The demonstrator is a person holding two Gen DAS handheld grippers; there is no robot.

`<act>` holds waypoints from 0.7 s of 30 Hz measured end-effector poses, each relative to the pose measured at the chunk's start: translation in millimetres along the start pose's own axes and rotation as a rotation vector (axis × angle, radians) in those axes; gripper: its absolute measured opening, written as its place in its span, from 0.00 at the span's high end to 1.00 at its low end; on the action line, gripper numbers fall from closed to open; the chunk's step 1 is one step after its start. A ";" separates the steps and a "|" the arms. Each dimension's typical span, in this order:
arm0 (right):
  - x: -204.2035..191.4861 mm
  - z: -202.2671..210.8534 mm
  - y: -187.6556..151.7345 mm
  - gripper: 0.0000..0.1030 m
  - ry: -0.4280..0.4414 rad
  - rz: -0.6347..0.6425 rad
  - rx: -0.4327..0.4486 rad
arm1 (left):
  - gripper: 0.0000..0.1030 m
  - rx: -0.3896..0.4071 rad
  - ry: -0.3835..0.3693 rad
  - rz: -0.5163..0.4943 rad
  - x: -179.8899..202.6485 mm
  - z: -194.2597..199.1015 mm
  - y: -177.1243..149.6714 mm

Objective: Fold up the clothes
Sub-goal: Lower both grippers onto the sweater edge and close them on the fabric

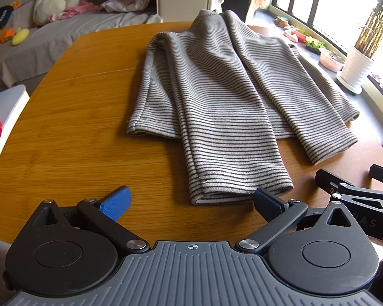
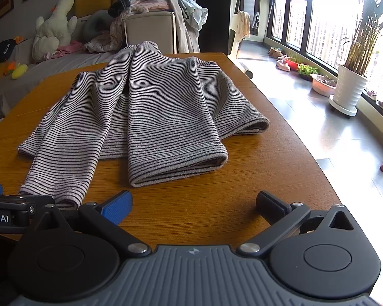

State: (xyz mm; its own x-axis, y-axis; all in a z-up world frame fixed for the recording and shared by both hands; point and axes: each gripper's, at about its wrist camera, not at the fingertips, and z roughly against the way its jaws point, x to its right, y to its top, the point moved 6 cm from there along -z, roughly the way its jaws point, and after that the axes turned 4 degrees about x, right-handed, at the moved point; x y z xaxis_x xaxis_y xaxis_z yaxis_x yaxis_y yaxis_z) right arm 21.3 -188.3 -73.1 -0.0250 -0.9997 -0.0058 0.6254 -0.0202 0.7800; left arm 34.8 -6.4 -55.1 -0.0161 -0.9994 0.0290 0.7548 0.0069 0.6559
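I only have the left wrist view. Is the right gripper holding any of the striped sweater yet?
Observer: No. The right gripper is open, with only bare table between its fingers.
Operator: How does it sit relative to the nearer sleeve?
Observer: The sleeve's cuff lies straight ahead of the fingers and apart from them, with a strip of bare wood between.
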 end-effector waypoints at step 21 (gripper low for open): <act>24.0 3.8 72.8 0.00 0.218 -0.131 0.177 | 0.00 0.174 -0.171 0.051 -19.1 5.7 74.8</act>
State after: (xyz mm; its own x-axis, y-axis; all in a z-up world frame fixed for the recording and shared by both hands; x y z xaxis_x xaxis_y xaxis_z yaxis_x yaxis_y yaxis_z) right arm 63.2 -213.6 -14.0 0.0837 -0.9689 -0.2330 0.4816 -0.1654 0.8606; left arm 87.8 13.4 -2.3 -0.1025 -0.9777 0.1833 0.6337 0.0778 0.7696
